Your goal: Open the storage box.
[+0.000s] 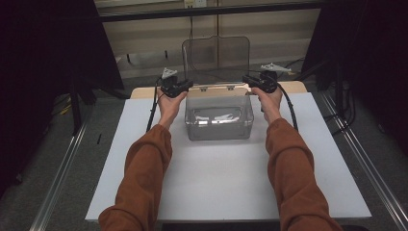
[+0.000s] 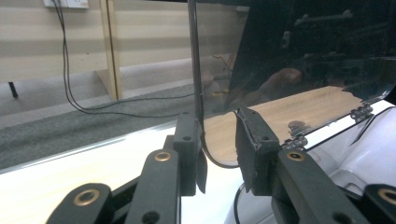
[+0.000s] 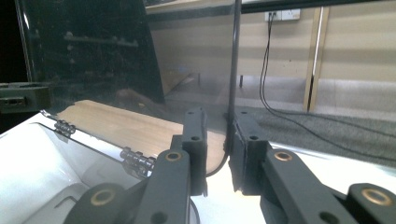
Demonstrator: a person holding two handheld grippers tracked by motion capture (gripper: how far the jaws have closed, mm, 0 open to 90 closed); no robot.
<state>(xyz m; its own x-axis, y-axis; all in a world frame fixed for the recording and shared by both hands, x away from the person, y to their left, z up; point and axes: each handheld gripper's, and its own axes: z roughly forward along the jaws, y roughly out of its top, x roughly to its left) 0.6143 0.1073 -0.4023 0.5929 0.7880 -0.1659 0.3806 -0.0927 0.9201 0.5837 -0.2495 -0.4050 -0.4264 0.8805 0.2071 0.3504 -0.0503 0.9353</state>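
High view: a clear plastic box (image 1: 219, 118) stands on the white table (image 1: 226, 178), its transparent lid (image 1: 216, 54) raised upright at the far edge. The left gripper (image 1: 188, 85) sits at the lid's lower left corner and the right gripper (image 1: 246, 81) at its lower right corner, one on each side of the box. Left gripper view: the lid's edge (image 2: 196, 70) runs down between the jaws and lies against the left pad; a gap shows between it and the right pad, so the jaws stand narrow around the lid rather than clamped. Hinges (image 2: 299, 141) show to the right. Right gripper view: the lid edge (image 3: 233, 70) descends into the narrow gap between the jaws, touching the right pad; whether both pads press I cannot tell
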